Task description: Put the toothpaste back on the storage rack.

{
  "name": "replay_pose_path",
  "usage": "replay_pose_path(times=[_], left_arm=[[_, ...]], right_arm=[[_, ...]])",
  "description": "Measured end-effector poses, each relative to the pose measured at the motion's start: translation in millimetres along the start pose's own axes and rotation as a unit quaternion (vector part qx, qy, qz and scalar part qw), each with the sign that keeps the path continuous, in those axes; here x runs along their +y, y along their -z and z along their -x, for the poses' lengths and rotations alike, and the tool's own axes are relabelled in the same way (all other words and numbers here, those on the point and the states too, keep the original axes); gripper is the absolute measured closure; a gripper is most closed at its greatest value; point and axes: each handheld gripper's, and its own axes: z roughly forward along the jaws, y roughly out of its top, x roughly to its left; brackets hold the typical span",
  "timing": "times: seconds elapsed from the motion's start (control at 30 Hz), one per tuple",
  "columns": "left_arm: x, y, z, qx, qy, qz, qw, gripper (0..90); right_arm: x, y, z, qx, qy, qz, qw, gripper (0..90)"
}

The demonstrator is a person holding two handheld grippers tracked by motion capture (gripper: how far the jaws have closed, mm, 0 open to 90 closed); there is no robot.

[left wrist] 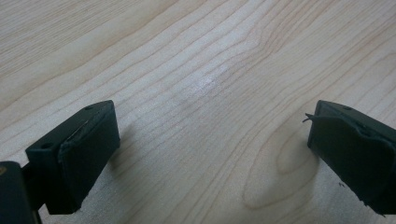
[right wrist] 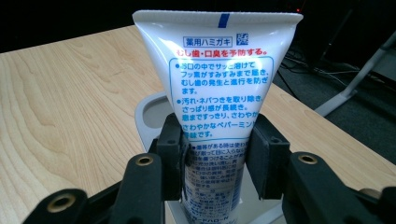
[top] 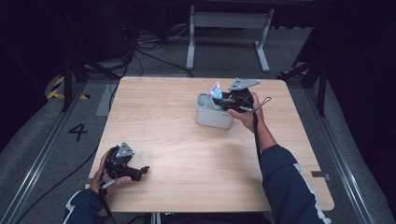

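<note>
Toothpaste tube (top: 216, 89): in the high view it stood upright over the grey holder (top: 212, 114), which sat on the surface (top: 187, 140) toward the far edge, right of centre. The right tongs (top: 224, 99) were at the tube, above the holder's right side. The left tongs (top: 140, 171) lay idle near the near-left corner, well apart from the work.

Left gripper view: the jaws stood wide apart with nothing between them, above bare wood (left wrist: 210, 93) of pale grain with a smooth, faintly glossy finish.

Right gripper view: the right tongs (right wrist: 215, 149) were clamped on the tube (right wrist: 217, 84) at its lower half, crimped flat end uppermost. The tube was white, glossy soft plastic with blue and red print. Beneath it lay the holder (right wrist: 149, 112), a matt grey moulding with rounded walls and at least one open round well. Whether the tube's cap end touched the holder could not be established.

Assessment: the grasp was secure and the tube was at the holder; full seating and release of the grip appeared outstanding.
</note>
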Motion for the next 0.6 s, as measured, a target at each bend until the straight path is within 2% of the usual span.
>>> replay_pose_path(times=[0.3,0.43,0.6], left_arm=[[0.3,-0.3,-0.4,-0.001,-0.002,0.001,1.0000,2.5],[0.4,-0.5,-0.4,-0.002,-0.001,0.002,1.0000,2.5],[0.4,-0.5,-0.3,-0.002,-0.001,0.002,1.0000,2.5]], right_arm=[[-9.4,-2.2,-0.5,-0.007,-0.005,-0.019,0.9998,62.1],[-12.2,-3.4,0.2,-0.002,-0.014,-0.016,0.9998,61.8],[-11.5,-2.9,-1.8,-0.009,-0.017,-0.020,0.9996,61.1]])
